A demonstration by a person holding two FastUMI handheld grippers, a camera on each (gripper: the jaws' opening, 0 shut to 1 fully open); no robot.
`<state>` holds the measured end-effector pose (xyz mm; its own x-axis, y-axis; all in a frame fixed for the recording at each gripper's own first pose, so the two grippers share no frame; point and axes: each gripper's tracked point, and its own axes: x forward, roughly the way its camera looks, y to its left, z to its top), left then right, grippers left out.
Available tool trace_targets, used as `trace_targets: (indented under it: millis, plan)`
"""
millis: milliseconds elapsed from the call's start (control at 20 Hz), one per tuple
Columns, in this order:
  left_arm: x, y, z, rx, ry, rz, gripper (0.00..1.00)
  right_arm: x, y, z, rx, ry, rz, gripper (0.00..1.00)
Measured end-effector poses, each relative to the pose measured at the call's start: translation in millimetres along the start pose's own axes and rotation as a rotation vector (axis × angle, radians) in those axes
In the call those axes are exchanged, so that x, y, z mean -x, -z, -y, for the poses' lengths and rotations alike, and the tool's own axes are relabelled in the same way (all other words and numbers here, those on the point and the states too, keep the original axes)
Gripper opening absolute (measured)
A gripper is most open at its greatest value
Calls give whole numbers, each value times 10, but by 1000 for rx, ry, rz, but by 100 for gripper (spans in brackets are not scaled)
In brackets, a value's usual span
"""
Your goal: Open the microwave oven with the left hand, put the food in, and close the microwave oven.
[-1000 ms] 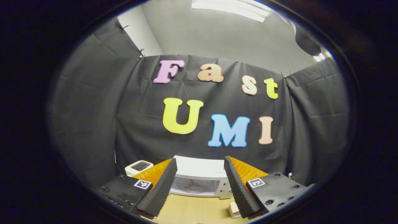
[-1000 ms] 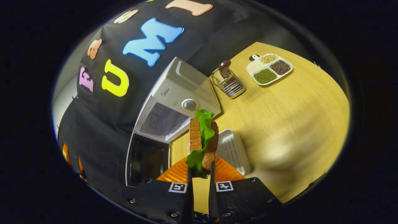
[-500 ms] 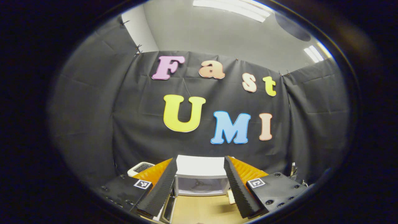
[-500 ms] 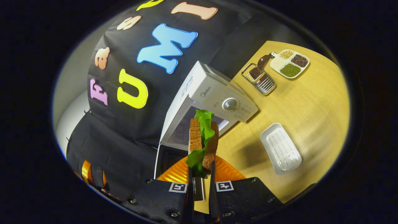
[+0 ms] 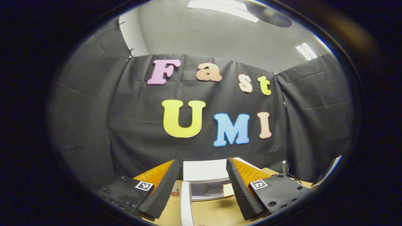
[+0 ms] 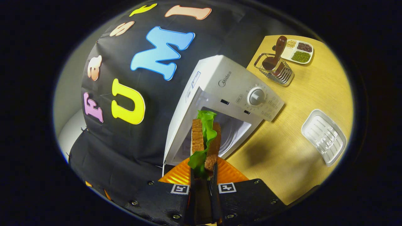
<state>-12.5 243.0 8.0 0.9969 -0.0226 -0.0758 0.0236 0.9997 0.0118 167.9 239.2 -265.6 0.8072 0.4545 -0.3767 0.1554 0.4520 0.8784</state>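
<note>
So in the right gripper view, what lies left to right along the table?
Sandwich in the right gripper → microwave → wire rack → white tray.

On the wooden bench (image 6: 301, 103) a wire rack (image 6: 276, 70) with a brown-handled utensil (image 6: 275, 56) stood just beside a white divided dish (image 6: 298, 51) of beans and seeds, while a ribbed white tray (image 6: 325, 136) lay well apart from them.
</note>
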Motion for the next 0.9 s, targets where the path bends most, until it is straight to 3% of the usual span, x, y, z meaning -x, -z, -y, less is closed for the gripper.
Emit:
trace_targets:
  millis: [400, 900]
  plan:
    - [145, 51, -601, -2, -64, -6, 95, -764, 160, 25, -117, 39, 68, 19]
    - [219, 125, -1045, -7, -83, -47, 96, -1587, 99, 173, -330, 120, 292, 19]
